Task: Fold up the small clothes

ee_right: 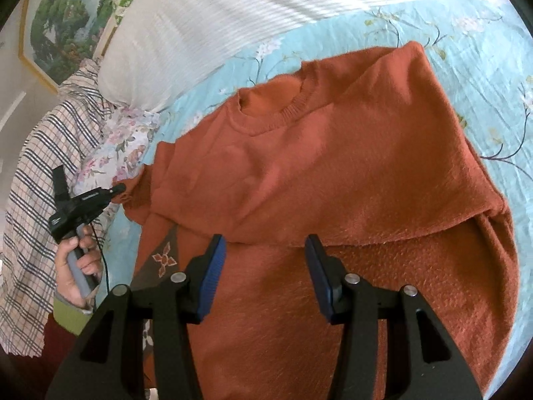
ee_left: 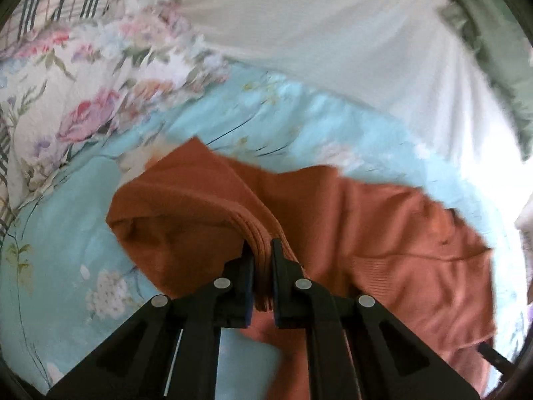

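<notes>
Surface: a bed under a pale blue sheet printed with blossom sprigs [ee_right: 433,33]; the rust-orange knit sweater [ee_right: 333,153] lies spread on it, neck away from the right tongs, lower half folded up over the body.
Room, left to right: a framed landscape painting [ee_right: 63,23] on the wall, a checked cream-and-navy cloth [ee_right: 40,173], a rose-print pillow [ee_left: 76,76] and a white ribbed pillow [ee_right: 206,23], all beyond and left of the right tongs; a green ruffled cushion [ee_left: 493,33] far right of the left tongs.
Left hand [ee_right: 78,260]: wrapped round a grey handle, green cuff at the wrist, holding its tool level toward the sweater's left edge.
Left tongs [ee_left: 263,246]: closed on a bunched ribbed fold of the sweater, cloth filling the gap between the fingers.
Right tongs [ee_right: 265,243]: spread wide, blue pads bare, poised above the folded edge; whether they touch the cloth I cannot tell.
Left wrist view only: the pinched fold up close; blurred.
Right wrist view only: the whole sweater, its neckline, a brown patch with a flower motif [ee_right: 163,260] just left of the right tongs.
</notes>
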### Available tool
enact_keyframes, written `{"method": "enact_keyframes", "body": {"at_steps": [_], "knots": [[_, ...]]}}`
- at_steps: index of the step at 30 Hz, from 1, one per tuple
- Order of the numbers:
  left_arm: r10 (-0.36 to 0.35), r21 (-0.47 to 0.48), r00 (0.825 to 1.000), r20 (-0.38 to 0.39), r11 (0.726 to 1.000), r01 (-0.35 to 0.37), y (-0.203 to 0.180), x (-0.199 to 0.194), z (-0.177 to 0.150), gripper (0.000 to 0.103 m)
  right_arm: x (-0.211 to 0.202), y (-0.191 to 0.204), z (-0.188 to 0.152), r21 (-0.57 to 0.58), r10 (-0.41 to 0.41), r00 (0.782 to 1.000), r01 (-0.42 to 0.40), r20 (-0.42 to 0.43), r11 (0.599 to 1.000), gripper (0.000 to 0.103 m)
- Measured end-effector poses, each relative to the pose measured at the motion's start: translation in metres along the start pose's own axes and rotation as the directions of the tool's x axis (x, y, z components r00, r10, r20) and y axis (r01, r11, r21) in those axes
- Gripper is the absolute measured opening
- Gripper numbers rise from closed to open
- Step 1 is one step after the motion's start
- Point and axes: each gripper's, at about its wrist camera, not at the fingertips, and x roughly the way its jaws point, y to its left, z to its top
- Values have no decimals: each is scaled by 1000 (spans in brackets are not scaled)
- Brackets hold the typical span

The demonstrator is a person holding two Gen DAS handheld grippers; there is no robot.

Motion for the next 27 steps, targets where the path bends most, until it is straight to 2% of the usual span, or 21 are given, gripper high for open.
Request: {"method": "enact_keyframes", "body": {"at_steps": [2, 5, 6, 8, 9, 13, 17, 19, 21, 24, 27], "knots": [[-68, 11, 997, 23, 998, 67, -19, -17, -3, 6, -8, -2, -1, 8, 0, 1000, 0, 21, 1000, 51], [-180, 63, 983, 43, 982, 177, -67, -37, -11, 6, -25, -9, -2, 27, -16, 998, 15, 62, 1000, 51], [-238, 89, 970, 41, 968, 234, -91, -42, -16, 6, -33, -12, -3, 35, -26, 996, 23, 80, 999, 51], [-309, 122, 951, 25, 945, 304, -127, -45, -22, 6, -46, -22, -4, 54, -48, 993, 42, 112, 998, 51], [-356, 142, 935, 9, 926, 351, -151, -45, -27, 6, -54, -29, -4, 71, -64, 989, 55, 133, 996, 51], [-458, 215, 887, -56, 862, 459, -232, -34, -53, 6, -80, -58, -5, 145, -114, 976, 87, 186, 986, 51], [-500, 247, 856, -130, 820, 517, -290, -12, -84, 6, -96, -80, -9, 197, -150, 967, 109, 207, 974, 51], [-500, 263, 852, -156, 810, 524, -309, -3, -96, 6, -99, -85, -10, 207, -156, 965, 112, 209, 972, 51], [-475, 273, 858, -192, 814, 512, -326, 16, -111, 6, -99, -89, -11, 214, -156, 966, 111, 208, 971, 51], [-448, 275, 859, -249, 817, 506, -331, 38, -125, 8, -97, -87, -10, 213, -142, 969, 97, 204, 972, 51], [-445, 253, 845, -296, 817, 518, -321, 47, -134, 14, -92, -80, -9, 200, -123, 972, 82, 199, 976, 51]]}}
